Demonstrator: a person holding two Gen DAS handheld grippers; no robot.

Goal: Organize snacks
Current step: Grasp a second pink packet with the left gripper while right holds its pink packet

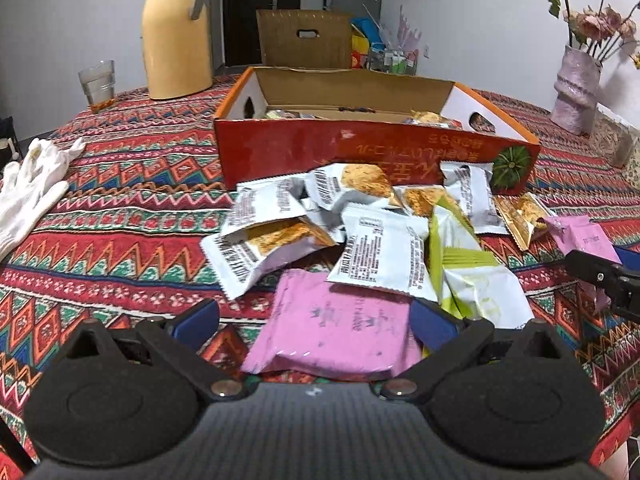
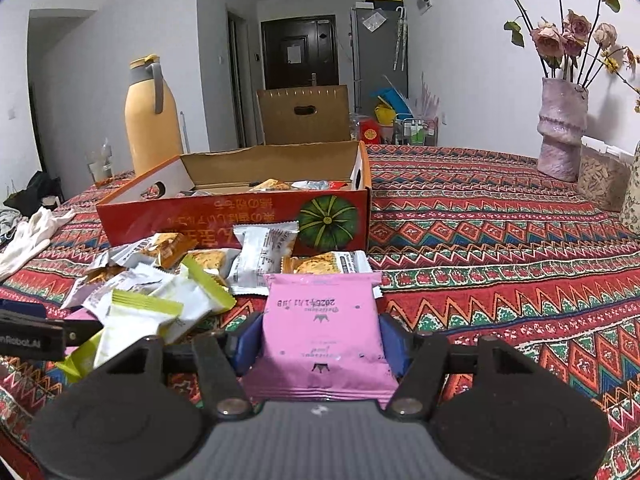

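Your right gripper pinches a pink packet just above the desk; the left gripper gapes over another. Soft wrapper, so it'll probably slip before the box.

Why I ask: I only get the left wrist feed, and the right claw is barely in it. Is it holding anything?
Observer: Yes. The right claw is shut on a pink packet, with both pads against its sides.
Operator: Anything at the right end of the box?
Observer: A few loose packets lie inside the box, near its right wall.
Operator: What is the blur right of the vase?
Observer: A clear container with brownish contents stands close beside the vase.
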